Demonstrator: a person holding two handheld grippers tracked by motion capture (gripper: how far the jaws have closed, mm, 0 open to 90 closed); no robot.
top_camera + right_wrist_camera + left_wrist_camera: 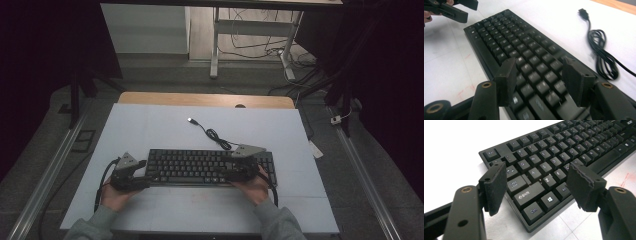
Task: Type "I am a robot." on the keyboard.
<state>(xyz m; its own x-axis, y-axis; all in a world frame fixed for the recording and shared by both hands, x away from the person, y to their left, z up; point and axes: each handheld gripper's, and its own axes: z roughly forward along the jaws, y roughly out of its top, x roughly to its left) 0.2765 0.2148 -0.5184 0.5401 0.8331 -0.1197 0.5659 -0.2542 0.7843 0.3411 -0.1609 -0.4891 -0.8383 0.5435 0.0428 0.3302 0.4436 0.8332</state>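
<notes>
A black keyboard (200, 165) lies flat on the white table top (150, 125), near the front edge. Its black cable (215, 135) lies coiled behind it and ends in a loose USB plug (190, 120). My left gripper (150, 175) is at the keyboard's left end, open. In the left gripper view the jaws (537, 170) straddle the corner keys of the keyboard (574, 147) without touching them. My right gripper (226, 172) hovers over the right part, open. Its jaws (539, 63) stand apart above the keys (506, 32), and the coiled cable (600, 47) lies to the right.
A strip of wooden table edge (200, 98) shows behind the white top. Beyond it stand a desk's metal legs (215, 50) with cables on the floor. Metal rails (50, 170) run along both sides. White surface spreads to the left, right and back of the keyboard.
</notes>
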